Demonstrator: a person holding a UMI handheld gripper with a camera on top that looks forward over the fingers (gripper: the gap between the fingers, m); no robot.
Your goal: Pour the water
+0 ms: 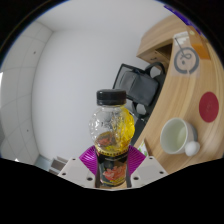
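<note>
Here the gripper (111,168) seemingly clamps a clear, black-capped bottle (111,135) of yellow liquid.

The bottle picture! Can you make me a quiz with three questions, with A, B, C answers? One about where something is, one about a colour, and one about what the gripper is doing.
1. Where is the cup?
A. On the wooden table, beyond the fingers
B. On top of the bottle
C. On the black chair

2. What colour is the bottle's cap?
A. Red
B. Black
C. White

3. What is the gripper doing?
A. Hanging open with nothing near it
B. Holding the plastic bottle between its fingers
C. Holding the cup

Answers:
1. A, the pale green cup stands on the wooden table, off to the side of the bottle.
2. B, the cap is black above the clear neck.
3. B, the plastic bottle is tilted up off any surface, with both purple pads pressed on its lower part.
</note>
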